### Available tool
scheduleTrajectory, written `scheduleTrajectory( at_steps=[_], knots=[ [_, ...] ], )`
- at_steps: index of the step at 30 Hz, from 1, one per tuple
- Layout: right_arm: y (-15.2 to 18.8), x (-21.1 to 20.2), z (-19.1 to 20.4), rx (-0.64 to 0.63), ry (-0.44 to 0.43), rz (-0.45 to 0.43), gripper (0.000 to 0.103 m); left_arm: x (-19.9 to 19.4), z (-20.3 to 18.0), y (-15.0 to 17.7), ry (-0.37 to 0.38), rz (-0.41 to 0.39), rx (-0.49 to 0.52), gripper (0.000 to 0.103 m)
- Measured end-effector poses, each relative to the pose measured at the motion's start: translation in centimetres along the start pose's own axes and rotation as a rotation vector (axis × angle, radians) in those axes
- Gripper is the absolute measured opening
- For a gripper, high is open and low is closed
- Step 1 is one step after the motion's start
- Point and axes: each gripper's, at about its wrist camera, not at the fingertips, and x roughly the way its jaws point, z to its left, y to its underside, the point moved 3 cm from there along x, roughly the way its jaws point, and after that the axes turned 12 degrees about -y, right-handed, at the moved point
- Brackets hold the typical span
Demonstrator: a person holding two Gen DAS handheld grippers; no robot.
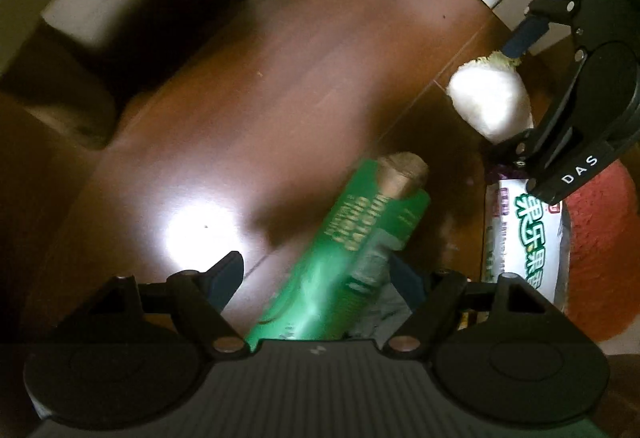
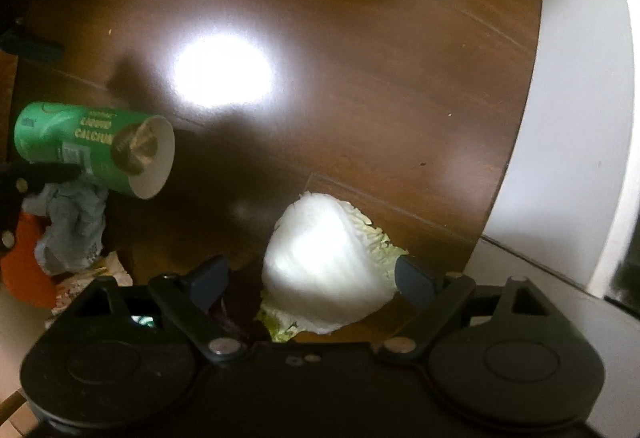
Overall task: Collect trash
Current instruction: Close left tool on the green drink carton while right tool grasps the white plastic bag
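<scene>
The left gripper (image 1: 316, 274) points forward and down, its jaws spread wide, dark blue fingertips (image 1: 228, 270) well apart. The right gripper (image 2: 316, 274) also points down with jaws spread wide, its blue pads (image 2: 414, 276) far from one another. In the left wrist view the right gripper (image 1: 516, 66) reaches in from the upper right, its black linkage angled down and leftward, one blue fingertip (image 1: 524, 34) showing.
</scene>
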Motion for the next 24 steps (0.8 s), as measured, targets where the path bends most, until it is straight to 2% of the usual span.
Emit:
scheduleTrajectory(
  at_steps=[3, 9, 12, 13, 15, 17, 18, 20, 24],
  knots=[
    [0.1, 0.3, -0.1, 0.012, -0.013, -0.009, 0.092, 0.7, -0.5, -0.2, 0.043, 0.008, -0.003, 0.080],
    [1.0, 1.7, -0.4, 0.021, 0.009, 0.015, 0.091, 2.4, -0.3, -0.6, 0.056, 0.053, -0.038, 0.080],
    [1.1, 1.9, -0.5, 0.014, 0.016, 0.001, 0.091, 3.4, 0.3, -0.7, 0.054, 0.100, -0.075, 0.077],
    [1.2, 1.9, -0.5, 0.015, 0.018, -0.004, 0.091, 3.6, 0.3, -0.8, 0.053, 0.114, -0.076, 0.073],
    [1.4, 2.3, -0.2, 0.011, 0.030, -0.008, 0.090, 3.5, 0.4, -1.0, 0.047, 0.110, -0.082, 0.071],
    [1.6, 2.4, 0.2, -0.009, 0.070, -0.002, 0.080, 3.4, 0.8, -1.1, 0.047, 0.110, -0.105, 0.066],
    [1.8, 2.5, 0.3, -0.013, 0.081, -0.003, 0.079, 3.2, 1.0, -1.2, 0.050, 0.110, -0.119, 0.064],
    [1.9, 2.3, 0.1, -0.004, 0.083, -0.014, 0.070, 3.1, 1.7, -1.3, 0.062, 0.115, -0.156, 0.059],
    [1.9, 1.9, -0.1, 0.002, 0.084, -0.018, 0.063, 2.8, 2.8, -1.5, 0.083, 0.128, -0.201, 0.058]
  ],
)
